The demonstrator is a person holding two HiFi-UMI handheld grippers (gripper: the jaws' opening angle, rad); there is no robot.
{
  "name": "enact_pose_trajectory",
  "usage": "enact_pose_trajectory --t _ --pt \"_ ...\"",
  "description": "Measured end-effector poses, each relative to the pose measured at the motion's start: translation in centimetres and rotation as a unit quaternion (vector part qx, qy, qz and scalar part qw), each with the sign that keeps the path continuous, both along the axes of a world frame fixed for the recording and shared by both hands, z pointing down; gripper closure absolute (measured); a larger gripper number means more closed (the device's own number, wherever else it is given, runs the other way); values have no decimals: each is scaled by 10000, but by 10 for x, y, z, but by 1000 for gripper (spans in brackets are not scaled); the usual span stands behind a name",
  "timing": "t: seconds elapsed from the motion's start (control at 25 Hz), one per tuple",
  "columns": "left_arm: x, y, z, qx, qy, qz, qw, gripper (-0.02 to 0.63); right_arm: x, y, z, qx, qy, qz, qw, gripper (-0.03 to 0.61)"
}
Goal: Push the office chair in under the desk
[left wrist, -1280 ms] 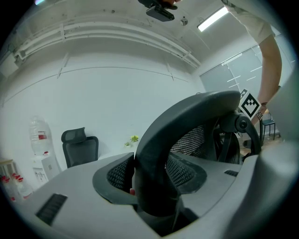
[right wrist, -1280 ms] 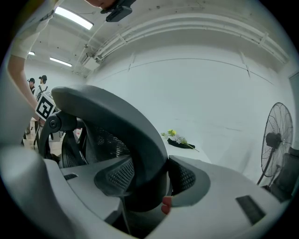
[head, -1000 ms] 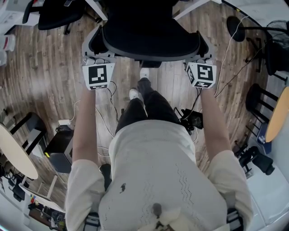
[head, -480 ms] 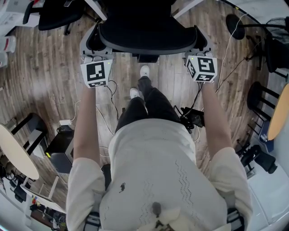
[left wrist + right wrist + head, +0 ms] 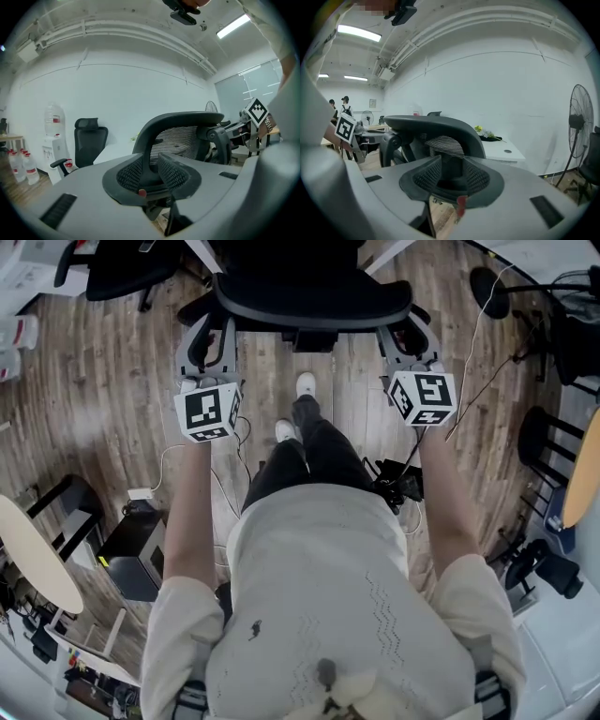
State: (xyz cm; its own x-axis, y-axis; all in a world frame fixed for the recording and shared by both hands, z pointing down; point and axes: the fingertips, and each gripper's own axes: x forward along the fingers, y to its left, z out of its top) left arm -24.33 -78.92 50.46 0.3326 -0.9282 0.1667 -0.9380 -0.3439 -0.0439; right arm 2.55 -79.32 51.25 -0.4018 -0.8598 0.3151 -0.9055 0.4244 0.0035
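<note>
Two grippers point forward at the backrest of the black office chair (image 5: 314, 301), one at each end of it, and neither touches it. The left gripper (image 5: 208, 331) sits just beside the backrest's left end; its fingers (image 5: 130, 173) have just been closing and stand partly spread, with nothing pinched between them and only the chair's curved back rail and mesh showing beyond the gap. The right gripper (image 5: 405, 331) sits just beside the backrest's right end; its fingers (image 5: 477, 177) have also just been closing and are partly spread around empty air, with the chair's back post visible farther off. The chair stands on the wooden floor (image 5: 103, 381) in front of the person, its backrest just short of the two slanted white legs (image 5: 204, 257) of the desk (image 5: 506, 151), whose white top shows behind the chair in the right gripper view. How far the seat reaches under the desk's near edge cannot be told. The person's white shoes (image 5: 305, 385) stand on the floor near the chair. A second black chair (image 5: 89, 140) stands well apart, by the far wall
</note>
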Motion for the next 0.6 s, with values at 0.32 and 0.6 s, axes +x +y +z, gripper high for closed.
enact_pose_trajectory --t 0.32,0.6 --pt "10 81 -15 -94 511 391 9979 580 -33 75 -22 14 -421 -50 9991 557" --pt "13 145 -56 -63 757 750 9943 588 -60 133 -55 -28 -1032 -93 9946 569"
